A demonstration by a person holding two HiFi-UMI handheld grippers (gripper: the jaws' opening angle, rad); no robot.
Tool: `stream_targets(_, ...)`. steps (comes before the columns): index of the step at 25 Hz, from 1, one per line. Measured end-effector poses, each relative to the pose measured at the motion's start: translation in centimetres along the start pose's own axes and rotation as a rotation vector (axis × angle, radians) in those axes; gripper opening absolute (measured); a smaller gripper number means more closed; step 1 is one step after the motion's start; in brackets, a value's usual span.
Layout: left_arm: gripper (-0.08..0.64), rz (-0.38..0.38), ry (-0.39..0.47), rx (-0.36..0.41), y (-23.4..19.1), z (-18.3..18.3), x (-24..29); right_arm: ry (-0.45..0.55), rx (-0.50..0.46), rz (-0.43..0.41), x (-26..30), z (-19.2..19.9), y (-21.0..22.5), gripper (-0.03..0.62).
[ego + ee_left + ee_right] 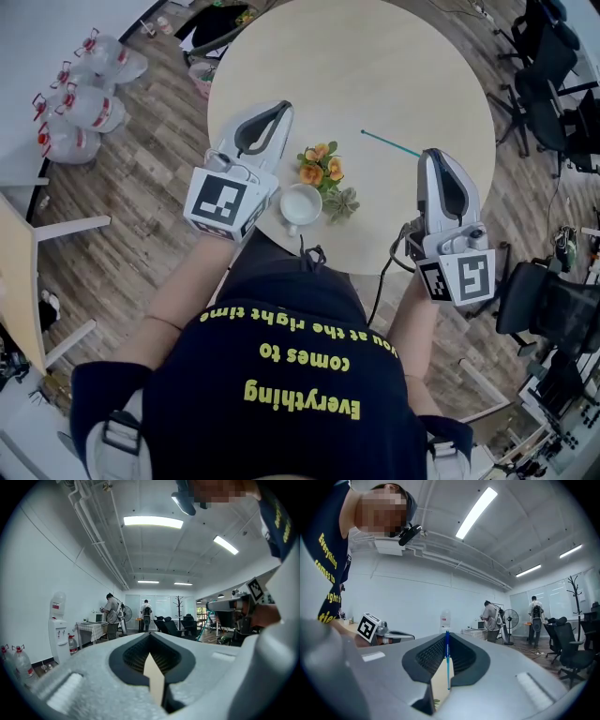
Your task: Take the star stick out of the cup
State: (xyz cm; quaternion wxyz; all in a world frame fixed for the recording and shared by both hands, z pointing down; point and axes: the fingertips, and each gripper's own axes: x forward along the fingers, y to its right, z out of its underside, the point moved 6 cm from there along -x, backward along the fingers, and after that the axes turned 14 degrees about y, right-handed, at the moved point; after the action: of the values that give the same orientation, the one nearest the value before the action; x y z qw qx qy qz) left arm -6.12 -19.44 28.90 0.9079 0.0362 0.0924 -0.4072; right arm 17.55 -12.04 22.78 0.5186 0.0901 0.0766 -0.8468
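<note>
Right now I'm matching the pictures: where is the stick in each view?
Head view: stick, right of centre, jutting from the right gripper over the table.
Right gripper view: stick at centre, clamped between the jaws.
Left gripper view: not in it.
Shared: the person's yellow-lettered shirt.

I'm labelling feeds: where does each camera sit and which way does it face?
Head view: on the head, facing steeply down at table and cup; shirt, forearms show.
Left gripper view: on the left gripper, along shut jaws across the room; shirt at right.
Right gripper view: on the right gripper, along jaws gripping the stick; shirt at left.
Shared: both gripper views show the fan.
</note>
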Motion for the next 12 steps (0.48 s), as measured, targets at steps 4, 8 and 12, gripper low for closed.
stream_targets(4, 0.003, 0.011, 0.006, -0.005, 0.10, 0.09, 0.26, -0.012, 0.008, 0.020, -0.23, 0.35, 0.31, 0.029)
stream_targets(8, 0.003, 0.023, 0.007, -0.005, 0.31, 0.06, 0.57, -0.001, 0.018, 0.045, -0.63, 0.34, 0.69, 0.029)
stream_targets(12, 0.002, 0.032, 0.006, -0.009, 0.23, 0.21, 0.80, -0.003, 0.022, 0.056, -0.71, 0.40, 0.87, 0.029)
